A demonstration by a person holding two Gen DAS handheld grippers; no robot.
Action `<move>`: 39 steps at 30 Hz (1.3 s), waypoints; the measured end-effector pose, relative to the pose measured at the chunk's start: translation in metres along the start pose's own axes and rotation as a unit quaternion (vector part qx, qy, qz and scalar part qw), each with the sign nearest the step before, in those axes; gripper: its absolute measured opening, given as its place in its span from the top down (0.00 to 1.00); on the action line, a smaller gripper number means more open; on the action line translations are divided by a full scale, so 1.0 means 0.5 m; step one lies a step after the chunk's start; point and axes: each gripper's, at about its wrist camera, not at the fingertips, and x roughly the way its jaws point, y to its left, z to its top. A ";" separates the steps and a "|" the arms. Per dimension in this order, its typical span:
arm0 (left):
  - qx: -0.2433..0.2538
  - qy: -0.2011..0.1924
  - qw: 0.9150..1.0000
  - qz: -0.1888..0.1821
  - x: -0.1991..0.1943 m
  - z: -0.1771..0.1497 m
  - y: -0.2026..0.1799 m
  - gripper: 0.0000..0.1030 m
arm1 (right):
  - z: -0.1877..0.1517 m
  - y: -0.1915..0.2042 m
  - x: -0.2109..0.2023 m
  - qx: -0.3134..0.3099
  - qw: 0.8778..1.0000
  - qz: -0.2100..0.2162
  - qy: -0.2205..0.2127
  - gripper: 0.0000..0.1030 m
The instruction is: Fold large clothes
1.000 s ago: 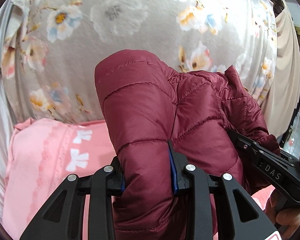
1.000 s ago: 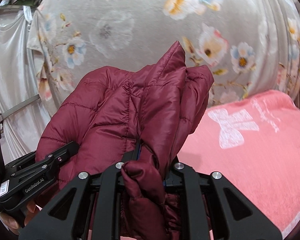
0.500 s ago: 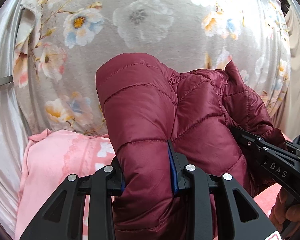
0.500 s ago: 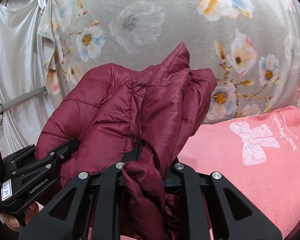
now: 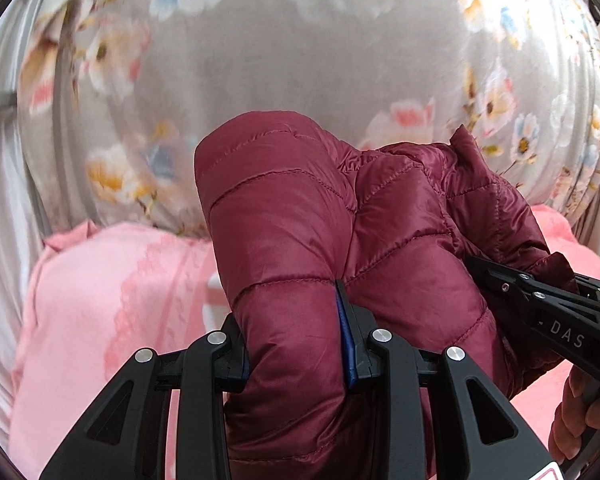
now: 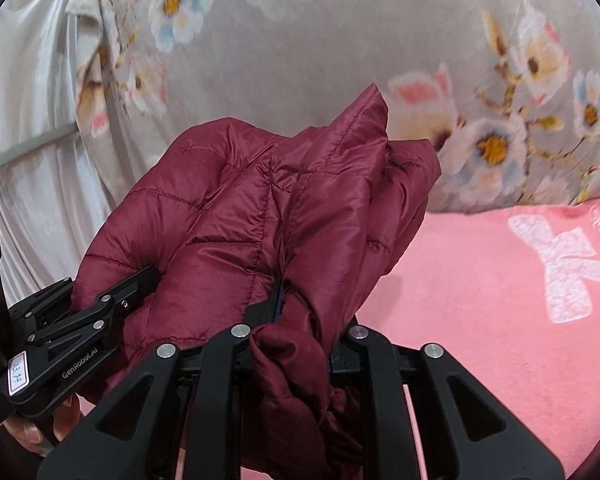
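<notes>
1. Two grippers hold one maroon quilted jacket (image 5: 300,248) between them, bunched up above a pink blanket (image 5: 100,300).
2. Left gripper (image 5: 300,344): jaws partly apart, pressed onto a thick puffy roll of the jacket. The roll fills the gap completely, so only a blue pad edge shows on one finger.
3. Right gripper (image 6: 300,332): jaws nearly together, pinching a thin gathered fold of the jacket. Fabric spills over the fingers and hides the pads almost entirely.
4. Hidden: the jacket's lower part drops out of both views behind the gripper frames. Whether it touches the blanket cannot be told. Sleeves, collar and zip are hard to make out in the bundle.
5. Cut off: only fingertips of each hand show, at the picture edges, one in the left wrist view (image 5: 580,420) and one in the right wrist view (image 6: 32,428).
6. Background is blurred: a grey floral cloth (image 6: 340,52) hangs behind the blanket, with a pale satin curtain (image 6: 28,120) beside it.
7. Edges and room: the blanket's far edge meets the floral cloth. In the right wrist view, open pink surface with a white bow print (image 6: 560,264) lies beside the jacket, on the side away from the left gripper.
</notes>
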 end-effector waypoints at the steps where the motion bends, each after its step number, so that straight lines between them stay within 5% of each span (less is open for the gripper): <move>1: -0.001 0.005 1.000 0.001 0.018 -0.013 0.007 0.72 | -0.006 -0.001 0.013 -0.001 1.000 0.000 0.005 0.86; 23: -0.020 0.064 0.998 0.017 0.163 -0.144 0.073 0.70 | -0.124 -0.029 0.201 0.028 0.996 0.004 0.089 0.85; 28: -0.042 0.086 0.995 0.027 0.171 -0.159 0.088 0.56 | -0.131 -0.058 0.204 0.061 0.992 0.012 0.109 0.71; 32: -0.089 0.115 0.989 0.037 0.148 -0.160 0.128 0.43 | -0.130 -0.090 0.152 0.080 0.991 -0.012 0.108 0.47; 37: -0.101 0.145 0.980 0.087 0.096 -0.132 0.156 0.42 | -0.100 -0.102 0.081 0.084 0.992 -0.042 0.089 0.48; 39: -0.108 0.166 0.973 0.116 0.092 -0.111 0.159 0.42 | -0.071 -0.074 0.075 0.055 0.993 -0.053 0.085 0.63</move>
